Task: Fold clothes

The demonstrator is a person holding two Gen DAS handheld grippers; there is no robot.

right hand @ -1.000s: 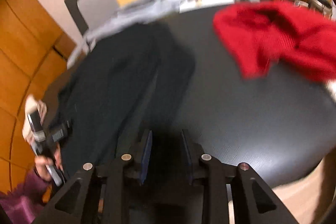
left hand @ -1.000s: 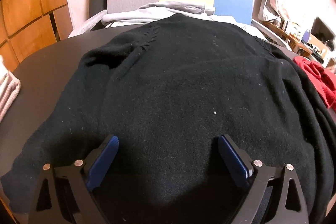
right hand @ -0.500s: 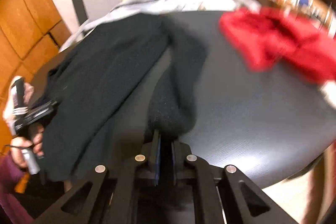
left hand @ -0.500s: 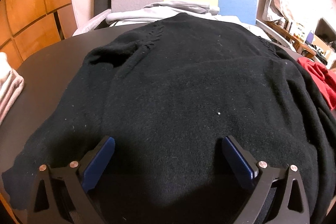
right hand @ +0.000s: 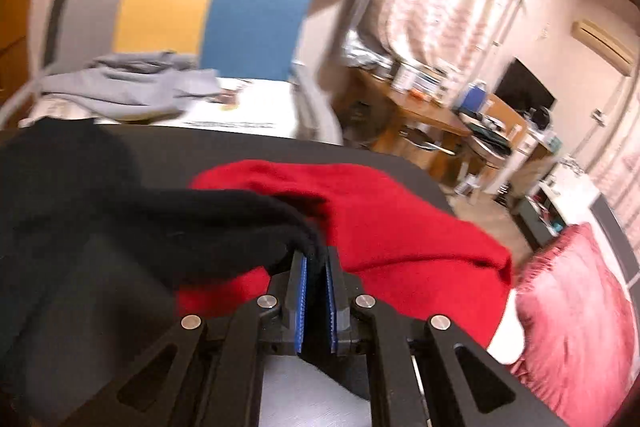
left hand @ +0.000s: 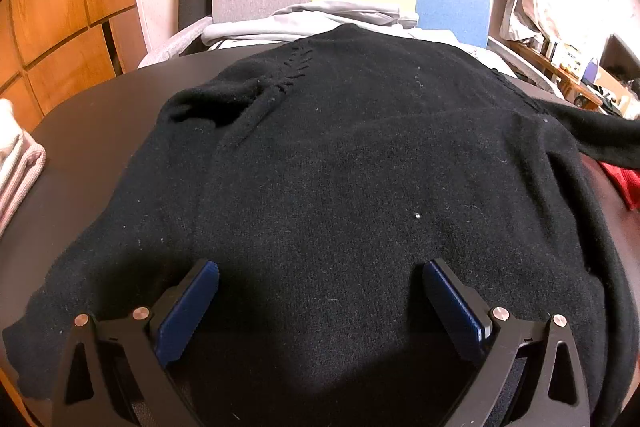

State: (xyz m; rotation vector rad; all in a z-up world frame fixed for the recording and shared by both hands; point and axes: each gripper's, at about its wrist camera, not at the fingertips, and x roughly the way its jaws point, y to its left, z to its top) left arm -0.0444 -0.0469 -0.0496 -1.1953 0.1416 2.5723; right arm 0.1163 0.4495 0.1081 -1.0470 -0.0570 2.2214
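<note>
We are pinching the sleeve [right hand: 248, 223] of the black sweater [left hand: 360, 187] in our right gripper [right hand: 316, 291]; our left gripper [left hand: 320, 291] is hovering wide over its body on the table [left hand: 92, 115] — the sleeve risks snagging the red garment [right hand: 400, 223] beneath.

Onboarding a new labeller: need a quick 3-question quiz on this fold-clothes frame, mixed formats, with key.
1. True or false: the left gripper is shut on the black sweater.
2. What does the right gripper clamp? A) the red garment B) the black sweater's sleeve C) the grey garment by the chair
3. Fill in: in the right wrist view, the lifted sleeve hangs over the ____ garment.

Key: 1 false, its fingers are spread wide over the sweater's hem; 2 B; 3 red.
</note>
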